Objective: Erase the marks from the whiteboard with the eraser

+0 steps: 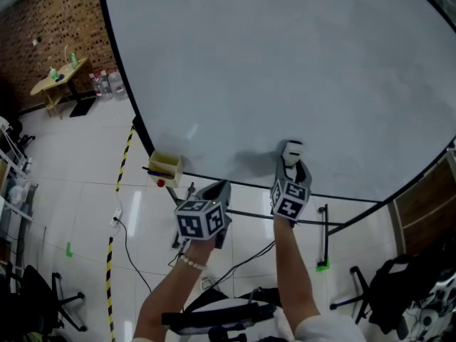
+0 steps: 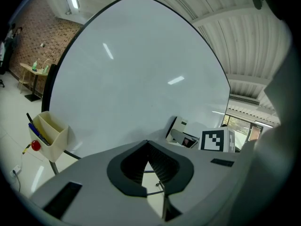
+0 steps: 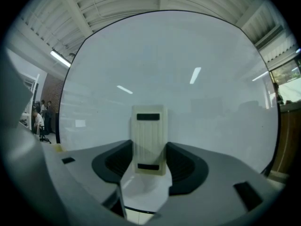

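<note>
The big whiteboard (image 1: 285, 63) fills most of the head view, and I can make out no marks on it. A cream ribbed eraser (image 1: 292, 150) rests flat against the board just above its bottom edge. My right gripper (image 1: 291, 165) is shut on it. The right gripper view has the eraser (image 3: 149, 138) upright between the jaws of the right gripper (image 3: 149, 163), with the whiteboard (image 3: 188, 55) behind. My left gripper (image 1: 217, 191) hangs below the board's lower edge, shut and holding nothing. In the left gripper view the left gripper (image 2: 147, 147) has its tips touching, and the eraser (image 2: 181, 131) lies to the right.
A cream pen holder (image 1: 164, 166) with markers hangs at the board's lower left corner, also in the left gripper view as the pen holder (image 2: 47, 135). The board's stand leg (image 1: 324, 234) and cables lie on the tiled floor below. A small wooden table (image 1: 60, 77) stands far left by yellow-black tape (image 1: 122, 166).
</note>
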`<state>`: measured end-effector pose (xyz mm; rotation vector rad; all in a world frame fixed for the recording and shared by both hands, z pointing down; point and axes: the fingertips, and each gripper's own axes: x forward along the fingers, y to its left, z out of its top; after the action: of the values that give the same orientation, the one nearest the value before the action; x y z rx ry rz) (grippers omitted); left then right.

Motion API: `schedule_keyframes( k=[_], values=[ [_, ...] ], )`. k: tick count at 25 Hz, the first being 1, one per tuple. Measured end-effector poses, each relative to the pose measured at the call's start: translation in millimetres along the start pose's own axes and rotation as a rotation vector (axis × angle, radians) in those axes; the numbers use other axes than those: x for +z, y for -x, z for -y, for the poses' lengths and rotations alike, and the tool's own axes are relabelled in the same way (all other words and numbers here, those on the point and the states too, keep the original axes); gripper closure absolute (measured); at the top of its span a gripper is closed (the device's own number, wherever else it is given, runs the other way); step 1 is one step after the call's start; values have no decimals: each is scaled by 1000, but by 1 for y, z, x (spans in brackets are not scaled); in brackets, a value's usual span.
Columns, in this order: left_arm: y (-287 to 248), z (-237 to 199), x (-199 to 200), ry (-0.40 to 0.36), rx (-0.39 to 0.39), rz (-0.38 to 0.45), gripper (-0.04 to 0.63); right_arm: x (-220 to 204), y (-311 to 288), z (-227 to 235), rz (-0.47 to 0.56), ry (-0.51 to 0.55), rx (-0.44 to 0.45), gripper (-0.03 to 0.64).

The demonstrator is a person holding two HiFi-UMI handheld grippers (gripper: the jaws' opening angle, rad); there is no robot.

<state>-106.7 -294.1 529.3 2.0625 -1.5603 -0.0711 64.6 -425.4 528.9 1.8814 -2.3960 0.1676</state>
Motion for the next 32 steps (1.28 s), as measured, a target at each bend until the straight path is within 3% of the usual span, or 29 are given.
schedule_keyframes(
  k=[8,22,32],
  values=[
    [46,-54,12,-25,-4,-10,607,-7,-6,-74,-15,12,3,364],
    [104,-147,35,22,116,53,607,-28,-32,-225,-29,44,104,364],
    [125,-214,56,43,162,80,607,-44,-46,-312,-32,104,112,364]
  ],
)
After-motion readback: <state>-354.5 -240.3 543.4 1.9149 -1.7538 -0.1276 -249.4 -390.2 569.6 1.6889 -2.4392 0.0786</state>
